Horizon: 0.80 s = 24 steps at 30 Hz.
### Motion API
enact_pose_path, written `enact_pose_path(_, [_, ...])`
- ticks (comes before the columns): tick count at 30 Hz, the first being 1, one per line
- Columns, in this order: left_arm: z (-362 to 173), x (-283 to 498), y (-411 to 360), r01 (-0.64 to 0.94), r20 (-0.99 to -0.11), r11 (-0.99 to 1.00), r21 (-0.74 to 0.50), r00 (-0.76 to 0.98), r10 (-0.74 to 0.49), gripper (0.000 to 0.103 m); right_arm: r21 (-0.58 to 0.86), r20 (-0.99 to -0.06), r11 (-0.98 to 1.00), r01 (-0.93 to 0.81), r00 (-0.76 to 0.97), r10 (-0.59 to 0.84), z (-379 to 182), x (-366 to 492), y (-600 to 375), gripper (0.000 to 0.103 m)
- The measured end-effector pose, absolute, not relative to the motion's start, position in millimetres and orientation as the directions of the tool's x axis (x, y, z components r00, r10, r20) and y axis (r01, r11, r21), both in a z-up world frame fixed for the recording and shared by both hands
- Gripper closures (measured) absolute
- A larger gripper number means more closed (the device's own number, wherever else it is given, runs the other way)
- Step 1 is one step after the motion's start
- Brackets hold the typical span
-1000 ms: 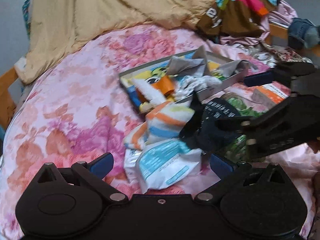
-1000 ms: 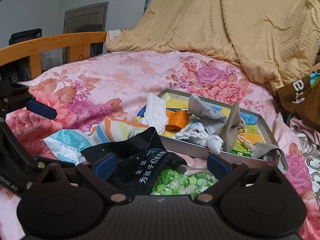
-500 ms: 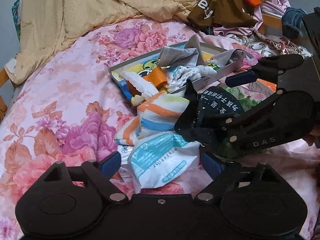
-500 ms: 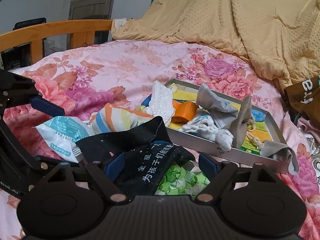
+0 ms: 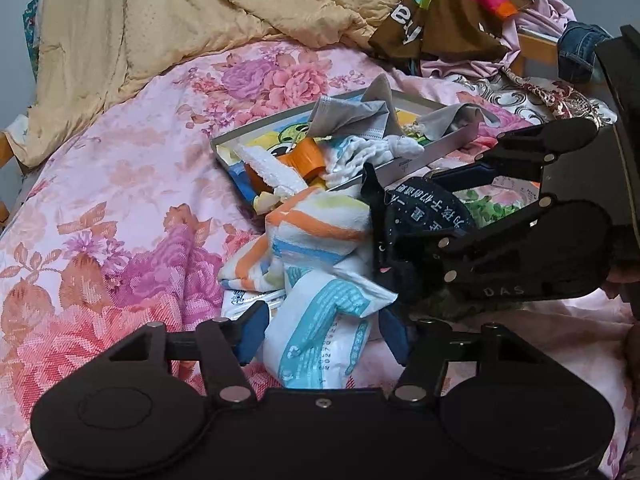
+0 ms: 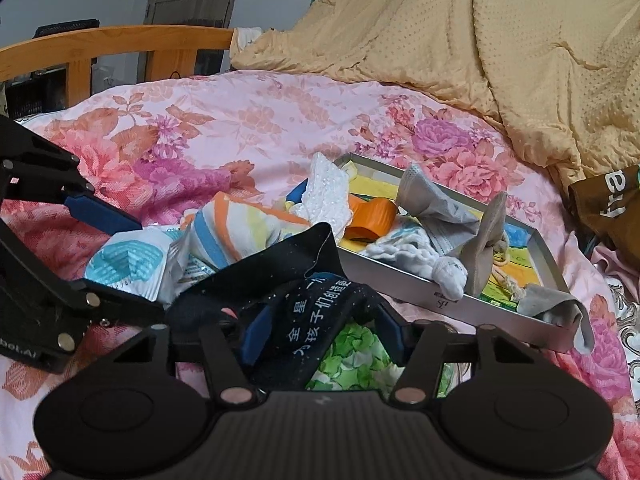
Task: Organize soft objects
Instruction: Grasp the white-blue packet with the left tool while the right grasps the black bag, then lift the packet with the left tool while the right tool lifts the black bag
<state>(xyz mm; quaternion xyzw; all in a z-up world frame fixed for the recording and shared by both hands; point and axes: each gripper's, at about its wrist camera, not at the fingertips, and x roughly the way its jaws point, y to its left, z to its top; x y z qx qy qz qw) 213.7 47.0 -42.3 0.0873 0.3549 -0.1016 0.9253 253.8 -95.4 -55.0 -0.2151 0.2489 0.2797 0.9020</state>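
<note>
On the pink floral bedspread (image 5: pixel 120 184), nearest the cameras, the left gripper (image 5: pixel 322 330) is straddling a crinkled white-and-teal plastic packet (image 5: pixel 324 320); its jaws have just been closing, and the blue pads are sitting at the packet's sides, though whether they are pressing it cannot be told. Beside it, the right gripper (image 6: pixel 318 330) is bracketing a black cloth printed with white characters (image 6: pixel 316 312), jaws likewise narrowing, firm contact again unclear, with a green leafy-patterned fabric (image 6: pixel 352 356) lying underneath. Just beyond, a rolled towel striped orange, blue and yellow (image 5: pixel 312 232) is leaning against a shallow metal tray (image 6: pixel 404 284), which is holding a grey face mask (image 6: pixel 432 208), an orange tape roll (image 6: pixel 372 216) and white knitted cloth (image 6: pixel 416 260). Farther back, a tan quilted blanket (image 6: pixel 500 40) is lying heaped.
</note>
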Motion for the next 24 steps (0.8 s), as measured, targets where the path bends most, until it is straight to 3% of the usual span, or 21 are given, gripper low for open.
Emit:
enact_pose_path(8, [-43, 215, 50, 0.232, -0.685, 0.97, 0.073, 0.718, -0.12, 0.051, -0.251, -0.568, 0.761, -0.599, 0.727, 0.385, -54, 254, -96, 0.055])
enact_pose_path(10, [-43, 215, 51, 0.227, -0.685, 0.972, 0.068, 0.718, -0.12, 0.062, -0.251, -0.567, 0.762, -0.597, 0.729, 0.384, -54, 254, -96, 0.058])
enact_pose_path(17, [-39, 214, 54, 0.203, -0.669, 0.979, 0.038, 0.733, -0.126, 0.073, -0.257, -0.563, 0.767, -0.588, 0.736, 0.376, -52, 253, -97, 0.073])
enact_pose_path(24, [-36, 214, 58, 0.176, -0.66, 0.984, 0.003, 0.74, -0.131, 0.076, -0.28, -0.561, 0.756, -0.591, 0.74, 0.371, -48, 250, -96, 0.092])
